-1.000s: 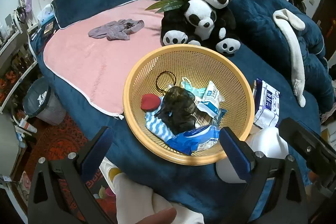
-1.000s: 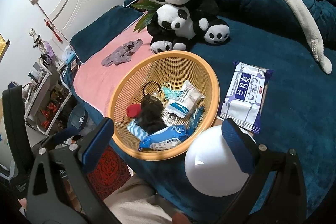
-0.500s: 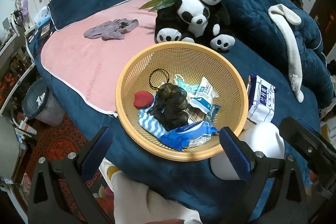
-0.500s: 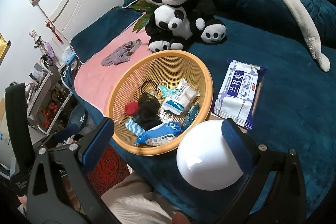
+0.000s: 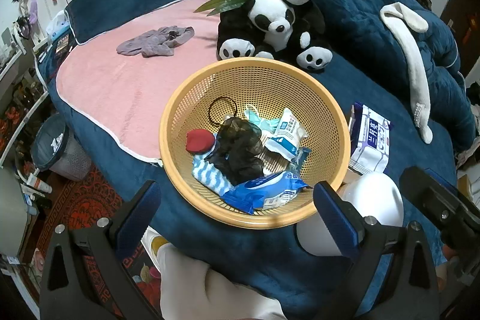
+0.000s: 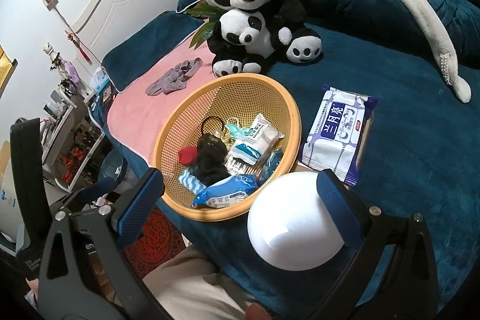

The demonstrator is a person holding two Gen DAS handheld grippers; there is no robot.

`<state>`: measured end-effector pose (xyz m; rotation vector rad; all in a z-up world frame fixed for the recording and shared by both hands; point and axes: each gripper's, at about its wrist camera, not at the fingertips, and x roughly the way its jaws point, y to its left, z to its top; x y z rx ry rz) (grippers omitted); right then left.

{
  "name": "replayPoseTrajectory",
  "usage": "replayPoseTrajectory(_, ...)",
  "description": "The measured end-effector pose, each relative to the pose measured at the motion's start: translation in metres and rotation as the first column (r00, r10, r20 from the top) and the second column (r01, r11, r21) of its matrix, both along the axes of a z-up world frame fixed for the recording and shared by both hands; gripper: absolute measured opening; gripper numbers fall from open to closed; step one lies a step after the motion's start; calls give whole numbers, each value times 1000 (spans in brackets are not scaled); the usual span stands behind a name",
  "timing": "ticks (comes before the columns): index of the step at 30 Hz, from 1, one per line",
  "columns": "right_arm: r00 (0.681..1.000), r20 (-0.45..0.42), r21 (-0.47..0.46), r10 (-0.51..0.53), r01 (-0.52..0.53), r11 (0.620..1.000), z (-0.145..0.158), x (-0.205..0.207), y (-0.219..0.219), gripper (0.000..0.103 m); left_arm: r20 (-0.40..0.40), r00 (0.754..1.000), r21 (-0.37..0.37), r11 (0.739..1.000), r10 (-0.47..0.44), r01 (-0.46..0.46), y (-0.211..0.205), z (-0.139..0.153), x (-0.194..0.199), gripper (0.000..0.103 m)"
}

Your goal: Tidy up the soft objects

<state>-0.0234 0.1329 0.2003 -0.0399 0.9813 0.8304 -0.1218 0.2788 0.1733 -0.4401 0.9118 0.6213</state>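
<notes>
Basket nearer L edge vs. before

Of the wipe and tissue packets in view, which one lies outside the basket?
The white-and-purple packet, flat on the blue blanket right of the basket. The blue packet and white-blue one lie inside.

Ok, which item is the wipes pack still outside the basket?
Start at the yellow mesh basket on the blue bed. Right beside it lies the wipes pack, flat on the blanket. It is white and purple; the blue pack lies inside the basket.
</notes>
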Motion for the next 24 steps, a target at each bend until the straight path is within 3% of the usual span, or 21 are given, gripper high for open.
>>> replayPoseTrajectory(24, 1000, -7, 8, -3, 3, 1000, 2, 8, -12, 103, -18, 999, -13, 999, -30, 30, -14, -3, 19, 101)
